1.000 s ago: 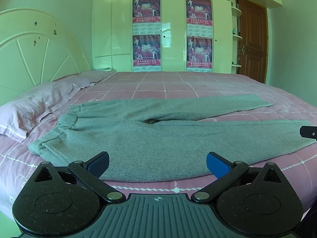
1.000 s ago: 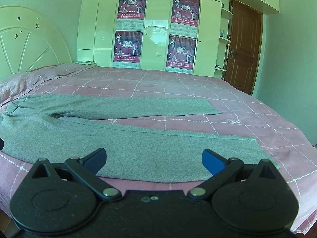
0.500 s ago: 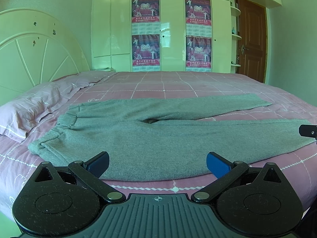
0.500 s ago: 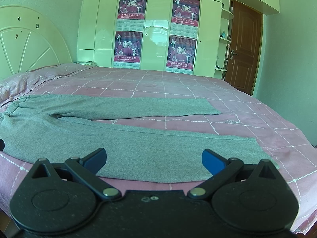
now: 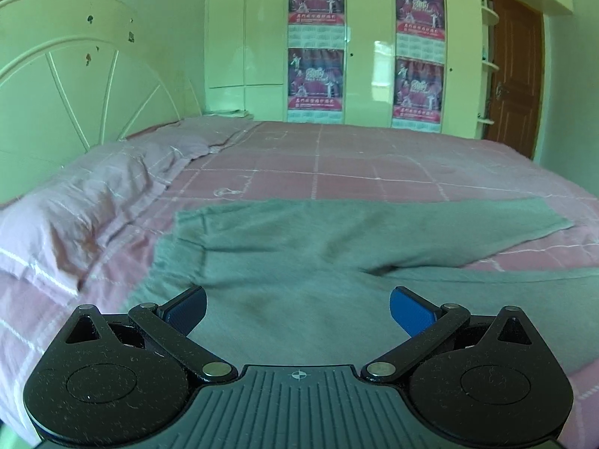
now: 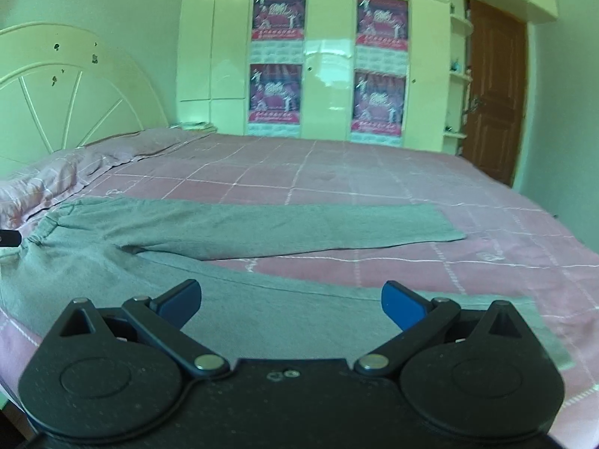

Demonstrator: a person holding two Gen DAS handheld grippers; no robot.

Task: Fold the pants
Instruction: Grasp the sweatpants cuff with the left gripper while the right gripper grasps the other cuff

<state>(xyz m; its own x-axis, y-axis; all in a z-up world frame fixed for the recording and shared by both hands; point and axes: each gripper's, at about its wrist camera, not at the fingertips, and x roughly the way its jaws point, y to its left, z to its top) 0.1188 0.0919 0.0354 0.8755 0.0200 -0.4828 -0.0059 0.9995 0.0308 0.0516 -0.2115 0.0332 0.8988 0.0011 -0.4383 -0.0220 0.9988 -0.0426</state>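
Note:
Grey pants (image 5: 299, 262) lie flat on a pink checked bed (image 5: 355, 164), waistband to the left, two legs spread out to the right. My left gripper (image 5: 297, 308) is open and hovers low over the seat of the pants, near the waistband (image 5: 176, 250). My right gripper (image 6: 290, 305) is open above the near leg (image 6: 262, 310). The far leg (image 6: 318, 224) stretches to the right behind it. Neither gripper holds cloth. A dark tip of the left gripper (image 6: 9, 238) shows at the left edge of the right wrist view.
A pink pillow (image 5: 75, 217) lies left of the waistband, under a cream headboard (image 5: 75, 86). A cream wardrobe with posters (image 5: 367, 48) fills the far wall, and a brown door (image 6: 494, 93) stands at the right. Bare pink sheet lies beyond the pants.
Both grippers have moved forward and lower over the pants. The left one has also shifted towards the waistband. Both stay open.

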